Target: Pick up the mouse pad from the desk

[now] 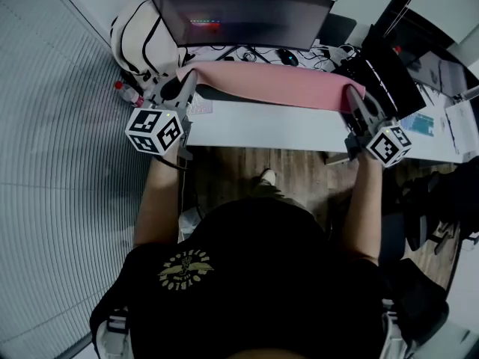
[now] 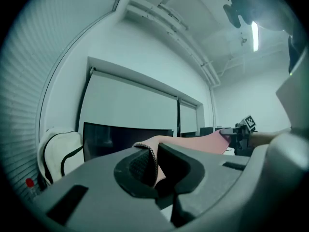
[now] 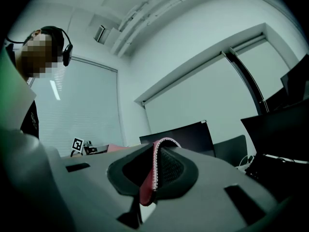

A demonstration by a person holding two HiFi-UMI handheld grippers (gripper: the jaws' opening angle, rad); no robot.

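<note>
A long pink mouse pad (image 1: 273,84) hangs stretched between my two grippers, lifted clear of the white desk (image 1: 262,129). My left gripper (image 1: 182,81) is shut on the pad's left end; in the left gripper view the pad's stitched edge (image 2: 150,153) sits pinched between the jaws and the mouse pad (image 2: 193,141) runs off to the right gripper (image 2: 241,129). My right gripper (image 1: 352,96) is shut on the right end; its own view shows the pad's pink edge (image 3: 153,170) clamped between the jaws.
A curved monitor (image 1: 243,15) stands at the back of the desk, with a black mouse (image 1: 288,57) and cables below it. A white bag (image 1: 138,40) and a bottle (image 1: 129,93) sit at the left. A dark laptop (image 1: 378,69) and papers (image 1: 423,122) lie at the right.
</note>
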